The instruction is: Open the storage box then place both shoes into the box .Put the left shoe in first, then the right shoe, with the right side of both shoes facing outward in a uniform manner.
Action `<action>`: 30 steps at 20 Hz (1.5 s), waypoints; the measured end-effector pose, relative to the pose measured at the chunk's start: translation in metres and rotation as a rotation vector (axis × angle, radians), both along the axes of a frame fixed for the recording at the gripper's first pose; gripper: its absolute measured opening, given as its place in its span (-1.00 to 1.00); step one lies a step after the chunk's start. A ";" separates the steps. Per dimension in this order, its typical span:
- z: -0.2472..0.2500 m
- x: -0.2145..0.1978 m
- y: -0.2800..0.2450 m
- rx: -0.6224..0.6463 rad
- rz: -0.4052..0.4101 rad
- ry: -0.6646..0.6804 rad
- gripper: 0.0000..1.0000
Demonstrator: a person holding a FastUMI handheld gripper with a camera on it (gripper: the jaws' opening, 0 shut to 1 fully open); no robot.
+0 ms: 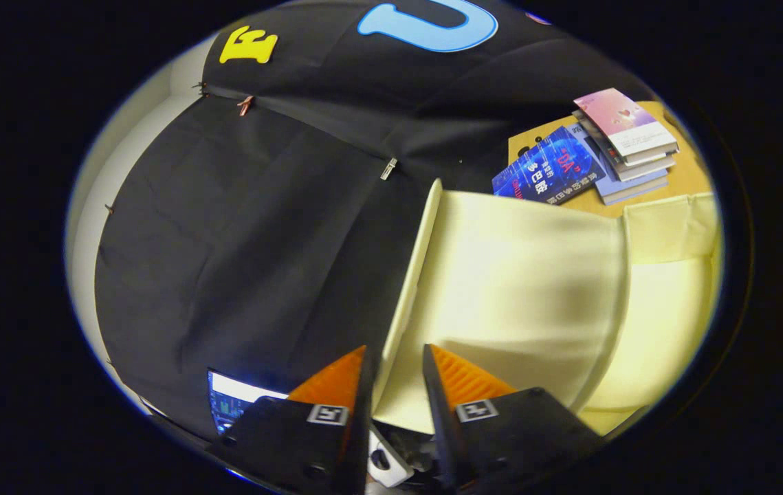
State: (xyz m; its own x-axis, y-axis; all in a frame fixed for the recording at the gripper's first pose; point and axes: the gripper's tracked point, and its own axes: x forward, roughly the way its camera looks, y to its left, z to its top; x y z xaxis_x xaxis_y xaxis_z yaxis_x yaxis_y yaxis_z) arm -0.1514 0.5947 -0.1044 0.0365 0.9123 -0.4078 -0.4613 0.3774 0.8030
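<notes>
Tool (394, 375) fingers nearly clenched, apparently pinching storage box lid (418, 261) edge; box panel (528, 289) at 1 o'clock.

A tan wooden table (690, 175) is showing off at about 2 o'clock from the gripper (396, 371), whose fingers are sitting a bit apart around the box lid's (418, 247) edge. A blue book (548, 167) and a stack of books (628, 144) are lying on it, and the pale yellow box (666, 302) is sitting just in front.

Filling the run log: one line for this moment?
gripper: fingers straddle edge of raised box lid, slightly apart | books: stacked beyond box | shoes: not placed
</notes>
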 end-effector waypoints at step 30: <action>-0.156 0.153 -0.475 -0.794 -0.364 -0.431 0.97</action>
State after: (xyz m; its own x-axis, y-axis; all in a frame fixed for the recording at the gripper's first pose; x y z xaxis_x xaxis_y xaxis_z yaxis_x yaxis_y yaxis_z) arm 0.0016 0.1200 -0.2602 0.5525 0.2809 -0.7848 -0.4040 0.9137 0.0426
